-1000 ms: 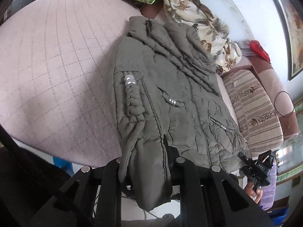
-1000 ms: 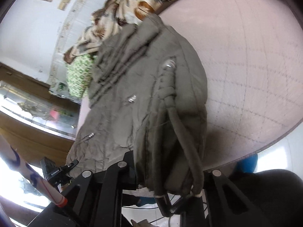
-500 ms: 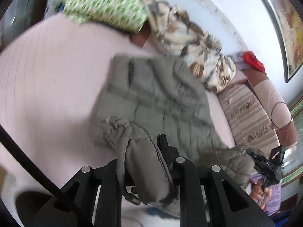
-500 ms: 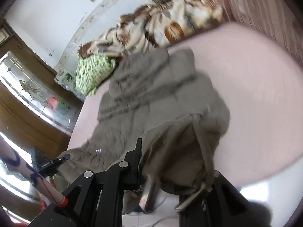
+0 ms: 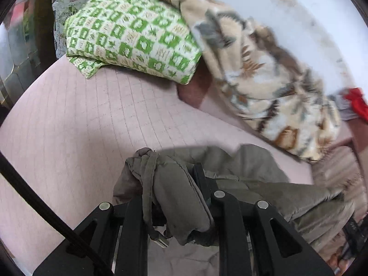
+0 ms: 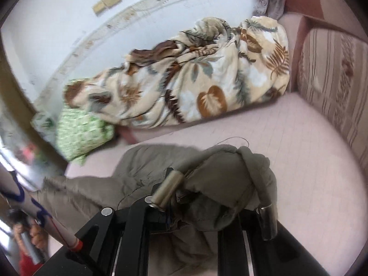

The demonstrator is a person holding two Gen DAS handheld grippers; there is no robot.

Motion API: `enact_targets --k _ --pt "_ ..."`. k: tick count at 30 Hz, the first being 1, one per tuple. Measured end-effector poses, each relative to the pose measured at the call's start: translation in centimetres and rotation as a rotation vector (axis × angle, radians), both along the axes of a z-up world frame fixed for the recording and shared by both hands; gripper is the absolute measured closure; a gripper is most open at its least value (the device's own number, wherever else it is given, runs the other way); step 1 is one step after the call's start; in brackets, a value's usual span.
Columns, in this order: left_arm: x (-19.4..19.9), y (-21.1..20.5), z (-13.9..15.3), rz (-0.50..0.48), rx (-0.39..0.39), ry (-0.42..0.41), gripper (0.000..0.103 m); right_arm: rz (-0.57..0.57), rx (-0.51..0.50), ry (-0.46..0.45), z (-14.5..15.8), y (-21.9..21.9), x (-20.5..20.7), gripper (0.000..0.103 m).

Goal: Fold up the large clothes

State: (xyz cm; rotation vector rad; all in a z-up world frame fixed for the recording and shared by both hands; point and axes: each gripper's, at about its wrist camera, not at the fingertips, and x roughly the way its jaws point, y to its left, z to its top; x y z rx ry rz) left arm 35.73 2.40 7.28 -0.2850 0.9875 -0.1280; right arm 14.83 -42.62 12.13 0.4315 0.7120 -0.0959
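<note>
A grey-green jacket lies bunched on a pink bed, near its front edge. The left gripper has its fingers closed on a bundled corner of the jacket. The right gripper pinches another bundle, with a metal cord toggle resting on one finger. Beyond the jacket, a green pillow and a leaf-print blanket lie against the wall.

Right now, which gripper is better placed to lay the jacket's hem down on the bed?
Neither alone: left gripper and right gripper each pinch a bunched corner of the jacket above the bed. Both should probably lower together.
</note>
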Motion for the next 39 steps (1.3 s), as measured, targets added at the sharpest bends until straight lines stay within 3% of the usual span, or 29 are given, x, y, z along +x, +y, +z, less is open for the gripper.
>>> enact_targets --k 6,11,16,19,23,26,27,28,31,33,35,37,39 --pt "7.3 -3.2 -7.1 0.038 0.085 0.093 0.083 -0.070 -0.032 0.129 -6.7 -1.8 9.8 0.085" --pt "10.0 -4.2 -12.2 0.060 0.073 0.119 0.082 -0.119 0.024 0.185 -12.7 -3.6 14.4 0.083" --pt "10.6 -4.2 -13.4 0.037 0.035 0.124 0.078 -0.144 0.126 0.176 -16.3 -5.1 16.3 0.080" --pt "10.6 -3.1 -12.2 -0.034 -0.056 0.134 0.071 -0.142 0.170 0.188 -17.0 -5.7 16.7 0.077" --pt "9.0 0.2 -8.3 -0.077 -0.210 0.082 0.062 -0.119 0.226 0.180 -15.4 -6.3 16.0 0.064" --pt "7.2 2.1 -4.8 -0.081 -0.315 0.042 0.045 -0.114 0.223 0.117 -12.4 -6.5 14.4 0.033" --pt "6.2 2.7 -3.3 -0.070 -0.315 0.008 0.037 -0.124 0.192 0.096 -11.0 -6.4 13.7 0.017" --pt "5.6 3.0 -2.2 -0.062 -0.298 -0.023 0.032 -0.142 0.138 0.072 -9.3 -6.1 12.8 0.010" --pt "3.2 3.2 1.2 -0.059 -0.199 -0.084 0.031 -0.154 0.049 0.051 -5.8 -5.1 11.1 0.010" --pt "1.1 2.9 2.5 -0.053 -0.115 -0.108 0.031 -0.132 0.046 0.046 -4.0 -4.0 10.1 0.011" --pt "-2.1 2.6 3.2 -0.057 -0.017 -0.146 0.031 -0.081 0.044 0.026 -2.3 -2.0 9.1 0.019" --pt "-5.4 2.7 2.9 -0.054 0.052 -0.171 0.030 -0.006 0.027 0.022 -1.1 1.1 8.5 0.036" --pt "-9.1 2.8 1.3 -0.050 0.108 -0.184 0.030 0.065 0.003 0.027 -0.8 4.2 8.5 0.045"
